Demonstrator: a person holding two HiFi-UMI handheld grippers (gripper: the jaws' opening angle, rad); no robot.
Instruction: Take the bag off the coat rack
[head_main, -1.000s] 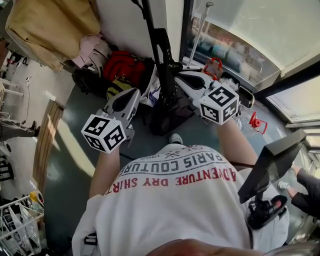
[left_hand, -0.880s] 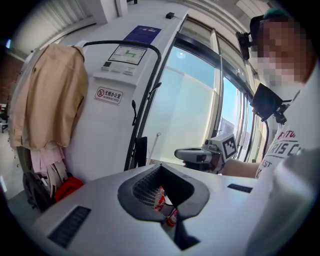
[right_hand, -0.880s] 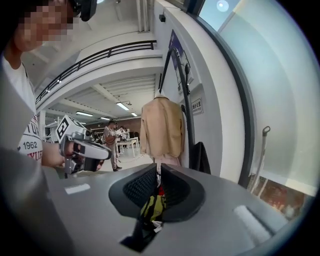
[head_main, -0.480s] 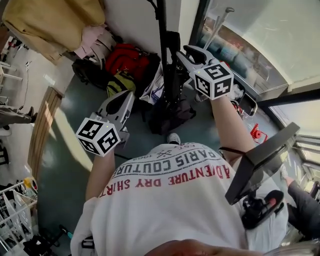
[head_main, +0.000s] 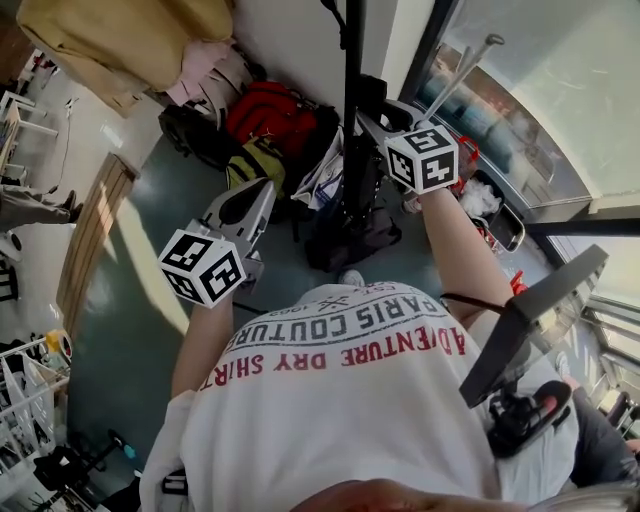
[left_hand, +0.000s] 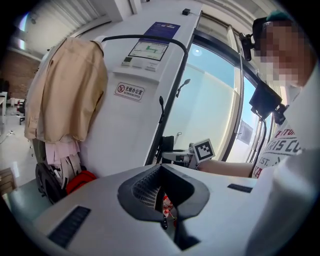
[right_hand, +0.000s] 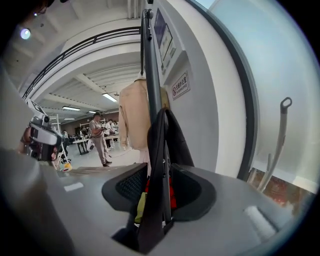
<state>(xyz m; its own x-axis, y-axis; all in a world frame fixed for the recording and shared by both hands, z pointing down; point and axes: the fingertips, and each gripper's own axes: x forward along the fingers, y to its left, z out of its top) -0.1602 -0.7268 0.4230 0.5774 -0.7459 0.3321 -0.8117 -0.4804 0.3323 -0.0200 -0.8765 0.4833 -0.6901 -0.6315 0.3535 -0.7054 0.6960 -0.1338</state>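
Observation:
A black bag (head_main: 350, 215) hangs low on the black coat rack pole (head_main: 352, 60), down near the floor. Its black strap (right_hand: 159, 165) runs up the pole (right_hand: 150, 60) and passes between the jaws of my right gripper (right_hand: 159, 192). Those jaws are opening, and gaps show on both sides of the strap. In the head view the right gripper (head_main: 372, 122) is raised right against the pole. My left gripper (head_main: 262, 190) hangs lower and to the left, apart from the rack. Its jaws (left_hand: 162, 200) look shut with nothing between them.
A red backpack (head_main: 270, 115) and a yellow-black bag (head_main: 255, 160) lie on the floor left of the rack. A beige coat (head_main: 110, 40) hangs at the far left. Glass window frames (head_main: 500, 130) close off the right side. A person (right_hand: 99, 137) stands far off.
My right gripper has moved further away and left, up to the pole beside the bag's strap. The left gripper has stayed nearly in place.

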